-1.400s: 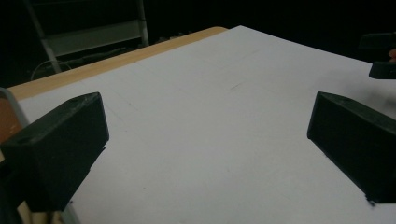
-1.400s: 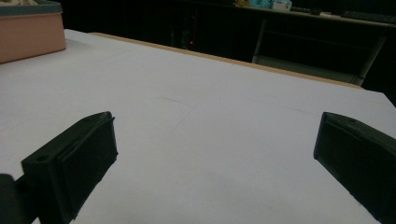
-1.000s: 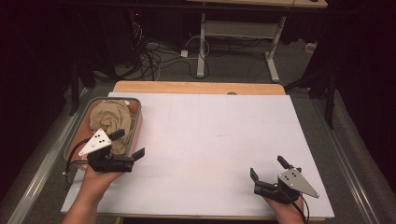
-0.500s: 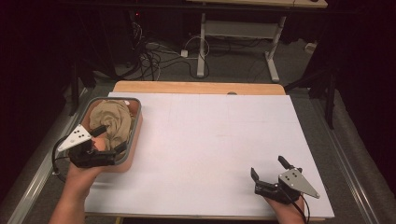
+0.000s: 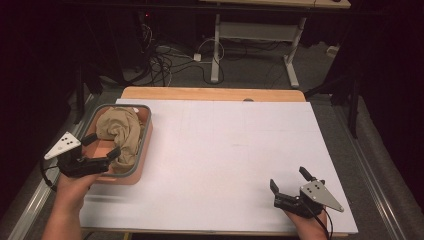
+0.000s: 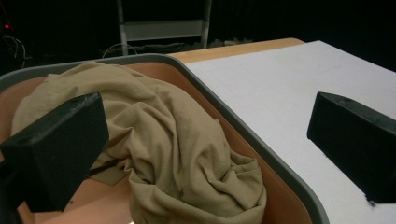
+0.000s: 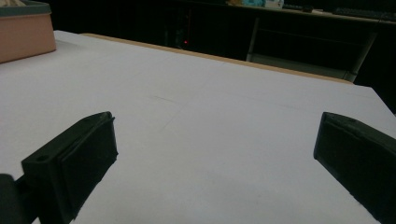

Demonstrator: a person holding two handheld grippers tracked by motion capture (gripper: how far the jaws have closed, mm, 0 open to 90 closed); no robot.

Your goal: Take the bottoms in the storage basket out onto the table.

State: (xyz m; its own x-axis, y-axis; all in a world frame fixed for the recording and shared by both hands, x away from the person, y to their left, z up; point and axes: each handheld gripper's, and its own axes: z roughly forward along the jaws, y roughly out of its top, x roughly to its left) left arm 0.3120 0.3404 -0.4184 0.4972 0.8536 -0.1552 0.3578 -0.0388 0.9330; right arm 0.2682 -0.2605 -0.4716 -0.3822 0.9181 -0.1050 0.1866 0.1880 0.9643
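Left gripper (image 5: 102,148) hangs wide open over the bin (image 5: 145,131) of tan cloth (image 5: 120,131). Right gripper (image 5: 289,182), jaws wide, rests on the white table (image 5: 225,150). Dark floor with cables (image 5: 165,62) lies beyond.

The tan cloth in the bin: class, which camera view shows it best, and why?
The left gripper view: the tan cloth is close, its folds clear, lying bunched inside the bin. The high view shows the tan cloth smaller but whole. The right gripper view catches just a corner of the bin.

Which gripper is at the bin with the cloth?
The left gripper, open over the bin holding the cloth; the right gripper rests on bare table.
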